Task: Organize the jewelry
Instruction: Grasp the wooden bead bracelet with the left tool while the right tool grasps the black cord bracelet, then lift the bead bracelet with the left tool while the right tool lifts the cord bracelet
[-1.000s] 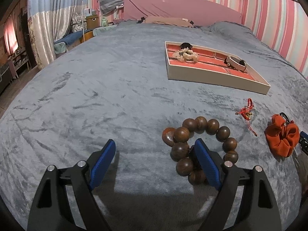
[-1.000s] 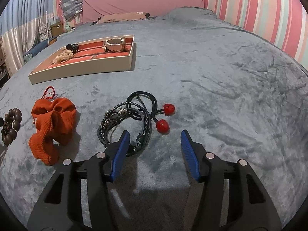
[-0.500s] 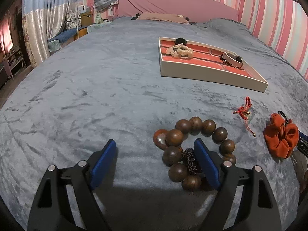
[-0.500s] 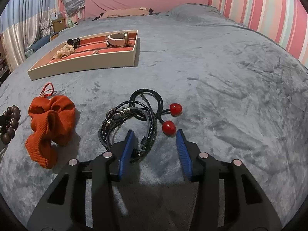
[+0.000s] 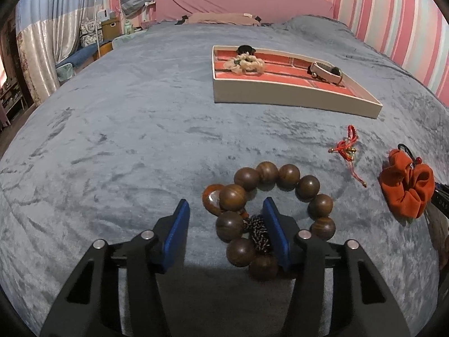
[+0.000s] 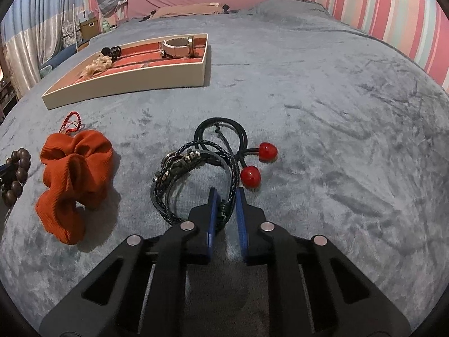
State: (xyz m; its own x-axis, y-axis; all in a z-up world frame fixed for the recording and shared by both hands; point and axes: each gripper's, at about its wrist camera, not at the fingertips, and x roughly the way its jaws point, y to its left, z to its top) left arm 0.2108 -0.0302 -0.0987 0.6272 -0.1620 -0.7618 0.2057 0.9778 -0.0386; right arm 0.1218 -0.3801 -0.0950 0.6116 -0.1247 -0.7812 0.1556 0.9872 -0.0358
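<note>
We found the braided black bracelet (image 6: 193,174) lying on the grey bedspread (image 6: 336,140), its near cords pinched between the nearly closed pads of our right gripper (image 6: 226,205). The wooden bead bracelet (image 5: 269,216) lay under our left gripper (image 5: 227,219), which gaped wide, one pad inside the ring. The tray (image 5: 280,95) sat well beyond.

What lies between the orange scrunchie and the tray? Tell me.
In the right wrist view, a red cord charm lies on the blanket between the orange scrunchie and the tray, just beyond the scrunchie.
</note>
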